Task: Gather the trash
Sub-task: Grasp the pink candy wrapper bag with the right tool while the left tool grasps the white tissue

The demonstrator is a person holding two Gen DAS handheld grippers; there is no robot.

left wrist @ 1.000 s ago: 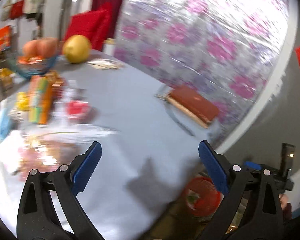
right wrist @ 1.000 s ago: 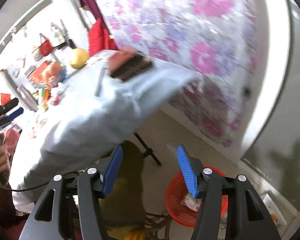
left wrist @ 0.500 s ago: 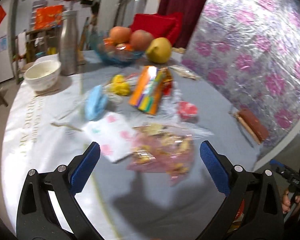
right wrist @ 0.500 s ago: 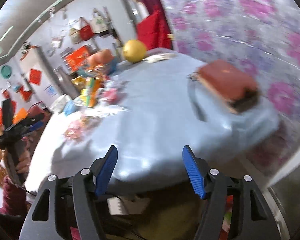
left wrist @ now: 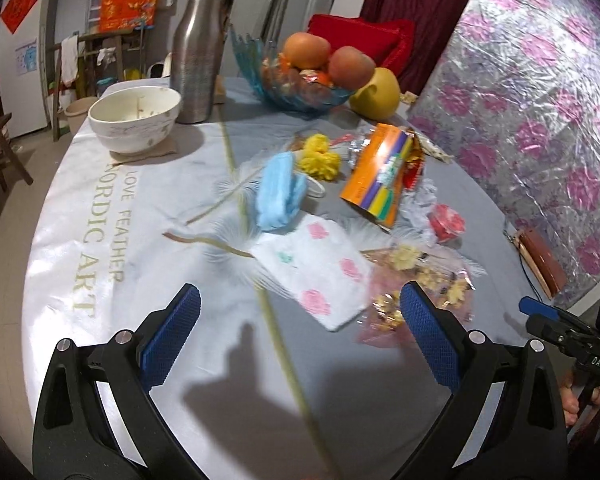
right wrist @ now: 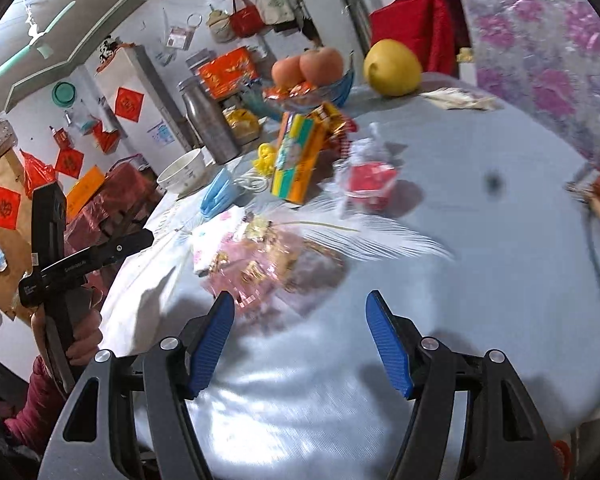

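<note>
Round table [left wrist: 148, 360] strewn with wrappers [left wrist: 416, 292], mask [left wrist: 280, 192], bowl [left wrist: 134, 118]; both grippers' fingers [left wrist: 172, 334] gape empty.

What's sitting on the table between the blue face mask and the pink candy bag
The white tissue pack with pink prints lies between the blue face mask and the pink candy bag, its near corner overlapping the bag; clearest in the left wrist view.

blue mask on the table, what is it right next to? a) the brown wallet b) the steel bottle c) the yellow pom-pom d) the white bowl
c: the blue mask lies right beside the yellow pom-pom, clear of the bowl, bottle and wallet.
</note>
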